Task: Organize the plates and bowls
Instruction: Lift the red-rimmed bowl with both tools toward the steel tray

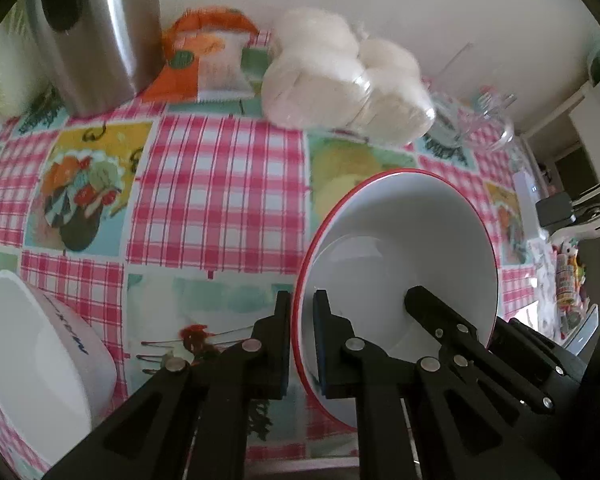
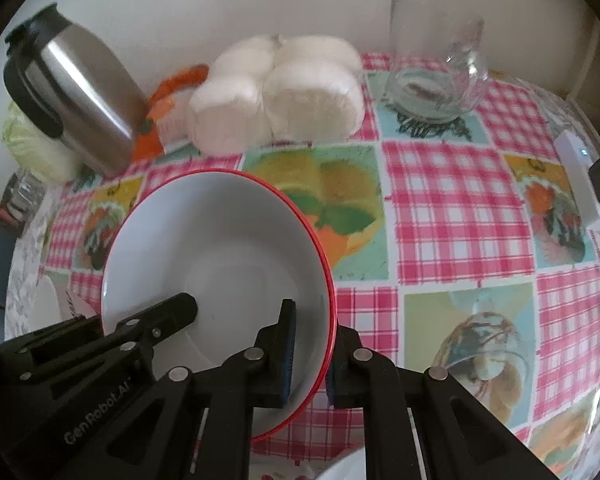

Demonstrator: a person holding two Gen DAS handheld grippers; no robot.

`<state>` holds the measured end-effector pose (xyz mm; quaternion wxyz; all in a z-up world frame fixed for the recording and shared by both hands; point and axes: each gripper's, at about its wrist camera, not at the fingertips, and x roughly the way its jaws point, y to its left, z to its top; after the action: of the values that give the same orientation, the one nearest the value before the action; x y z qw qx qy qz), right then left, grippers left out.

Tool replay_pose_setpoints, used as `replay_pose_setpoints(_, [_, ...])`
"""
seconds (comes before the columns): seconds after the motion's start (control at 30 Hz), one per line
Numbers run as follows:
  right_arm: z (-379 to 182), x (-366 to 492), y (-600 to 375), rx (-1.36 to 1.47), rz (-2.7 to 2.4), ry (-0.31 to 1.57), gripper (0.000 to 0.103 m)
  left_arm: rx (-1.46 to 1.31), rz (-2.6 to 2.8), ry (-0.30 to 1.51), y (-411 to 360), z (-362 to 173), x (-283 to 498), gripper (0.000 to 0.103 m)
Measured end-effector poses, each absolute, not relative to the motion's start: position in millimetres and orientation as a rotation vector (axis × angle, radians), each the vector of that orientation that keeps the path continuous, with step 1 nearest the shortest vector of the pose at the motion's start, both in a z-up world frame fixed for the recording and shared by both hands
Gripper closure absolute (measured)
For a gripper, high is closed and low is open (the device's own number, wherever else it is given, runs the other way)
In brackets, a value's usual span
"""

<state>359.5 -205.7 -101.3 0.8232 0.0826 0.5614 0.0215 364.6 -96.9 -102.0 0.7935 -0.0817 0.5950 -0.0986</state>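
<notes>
A white bowl with a red rim (image 1: pixel 400 240) (image 2: pixel 219 240) is held from two sides over the checked tablecloth. My left gripper (image 1: pixel 302 320) is shut on its left rim, one pad inside and one outside. My right gripper (image 2: pixel 312 344) is shut on the opposite rim in the same way. Each gripper shows in the other's view, reaching into the bowl: the right gripper (image 1: pixel 440 312) and the left gripper (image 2: pixel 159 320). A second white bowl with blue lettering (image 1: pixel 39 360) sits on the cloth at the lower left.
At the back stand a steel jug (image 2: pixel 75 104), an orange packet (image 1: pixel 203 60), a bag of white rolls (image 2: pixel 275 96) and a glass mug (image 2: pixel 432 68). A cabbage (image 2: pixel 35 148) lies behind the jug. A white device (image 2: pixel 580 176) lies at the table's right edge.
</notes>
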Motion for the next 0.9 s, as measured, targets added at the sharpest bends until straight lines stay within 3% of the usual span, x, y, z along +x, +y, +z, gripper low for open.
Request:
replay_pose_setpoints(0.57, [-0.9,281.4,-200.7,0.137,0.054,0.982,0.09,-0.223,-0.212,1.098,-86.2,-15.2,282.8,0.092])
replay_pose_setpoints(0.9, [9.9,224.1,-192.9,0.161,0.066,0.949,0.09,-0.224,-0.192,1.056,-80.3,-4.7,226.4,0.092])
